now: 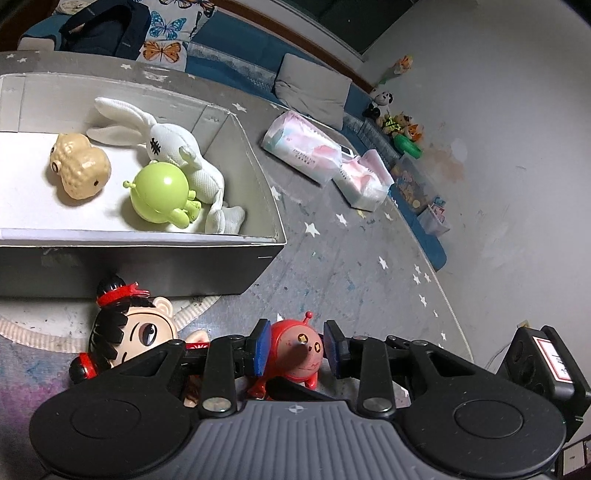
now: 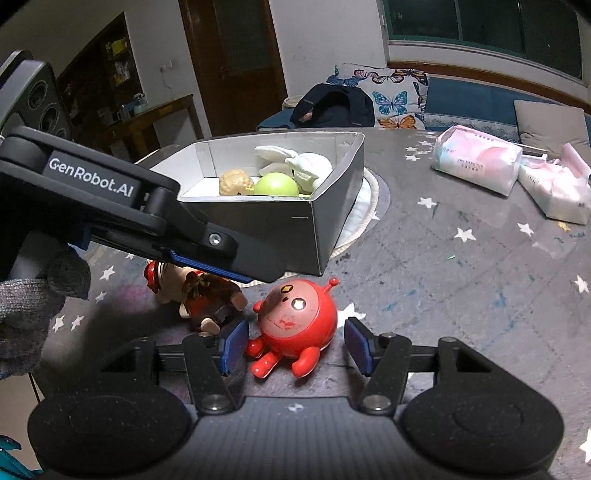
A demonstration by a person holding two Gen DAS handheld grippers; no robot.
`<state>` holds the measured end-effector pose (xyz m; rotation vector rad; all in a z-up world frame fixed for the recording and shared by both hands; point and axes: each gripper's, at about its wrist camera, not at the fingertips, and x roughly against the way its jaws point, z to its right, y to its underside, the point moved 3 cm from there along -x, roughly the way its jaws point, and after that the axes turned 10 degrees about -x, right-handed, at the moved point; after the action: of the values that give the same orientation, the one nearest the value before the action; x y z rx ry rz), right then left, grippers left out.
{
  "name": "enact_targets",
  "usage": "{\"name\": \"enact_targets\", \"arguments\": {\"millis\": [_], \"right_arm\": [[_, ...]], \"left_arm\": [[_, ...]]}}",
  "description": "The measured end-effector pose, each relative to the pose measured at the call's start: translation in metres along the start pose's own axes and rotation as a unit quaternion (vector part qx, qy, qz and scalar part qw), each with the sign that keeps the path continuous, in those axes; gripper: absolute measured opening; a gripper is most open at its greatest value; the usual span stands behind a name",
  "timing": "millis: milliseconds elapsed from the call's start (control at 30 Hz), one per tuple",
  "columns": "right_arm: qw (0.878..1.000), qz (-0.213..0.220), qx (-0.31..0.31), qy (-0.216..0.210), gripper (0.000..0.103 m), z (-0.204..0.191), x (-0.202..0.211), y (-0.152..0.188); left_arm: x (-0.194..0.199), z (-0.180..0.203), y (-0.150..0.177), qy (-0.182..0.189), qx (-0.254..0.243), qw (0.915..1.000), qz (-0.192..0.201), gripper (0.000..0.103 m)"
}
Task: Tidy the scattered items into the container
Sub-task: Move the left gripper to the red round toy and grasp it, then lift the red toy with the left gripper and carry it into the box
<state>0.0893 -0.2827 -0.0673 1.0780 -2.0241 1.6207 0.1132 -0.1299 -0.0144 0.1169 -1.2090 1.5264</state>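
Box (image 1: 258, 162) holds rabbit (image 1: 173, 147), green (image 1: 162, 192) and tan (image 1: 79, 171) toys; both grippers (left (image 1: 293, 350), right (image 2: 295, 345)) part-open, empty.

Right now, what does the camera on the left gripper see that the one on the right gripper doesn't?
Only the left wrist view shows the face of the black-haired doll, a row of small plush toys along the far wall, and the left gripper from behind, its blue pads either side of the red round toy.

Only the right wrist view shows a door, a window, a gloved hand and the right gripper, open around the same toy.

Both show the grey box holding the white rabbit, green toy and beige toy.
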Motion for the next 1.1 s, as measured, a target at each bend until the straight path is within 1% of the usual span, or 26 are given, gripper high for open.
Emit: {"name": "enact_targets", "arguments": {"millis": [333, 400, 467, 733, 900, 1100], "right_arm": [[1.0, -0.005, -0.01, 0.001, 0.057, 0.002, -0.008, 0.001], [1.0, -0.007, -0.011, -0.001, 0.054, 0.002, -0.009, 0.001], [1.0, -0.006, -0.014, -0.004, 0.05, 0.002, -0.009, 0.001], [1.0, -0.003, -0.021, -0.004, 0.049, 0.002, -0.008, 0.002], [1.0, 0.005, -0.008, 0.002, 0.049, -0.003, 0.0, 0.0], [0.999, 0.027, 0.025, 0.004, 0.049, -0.018, 0.016, -0.017]], "left_arm": [[-0.01, -0.002, 0.002, -0.005, -0.001, 0.9999, -0.016, 0.034], [-0.012, -0.002, 0.004, -0.006, -0.002, 0.9998, -0.019, 0.035], [-0.012, -0.001, 0.005, -0.007, -0.002, 0.9998, -0.016, 0.035], [-0.012, -0.002, 0.004, -0.003, 0.0, 0.9998, -0.017, 0.034], [-0.005, 0.001, 0.005, 0.008, 0.006, 0.9999, -0.003, 0.033], [0.02, 0.008, -0.004, 0.014, 0.001, 0.9993, 0.035, 0.033]]}}
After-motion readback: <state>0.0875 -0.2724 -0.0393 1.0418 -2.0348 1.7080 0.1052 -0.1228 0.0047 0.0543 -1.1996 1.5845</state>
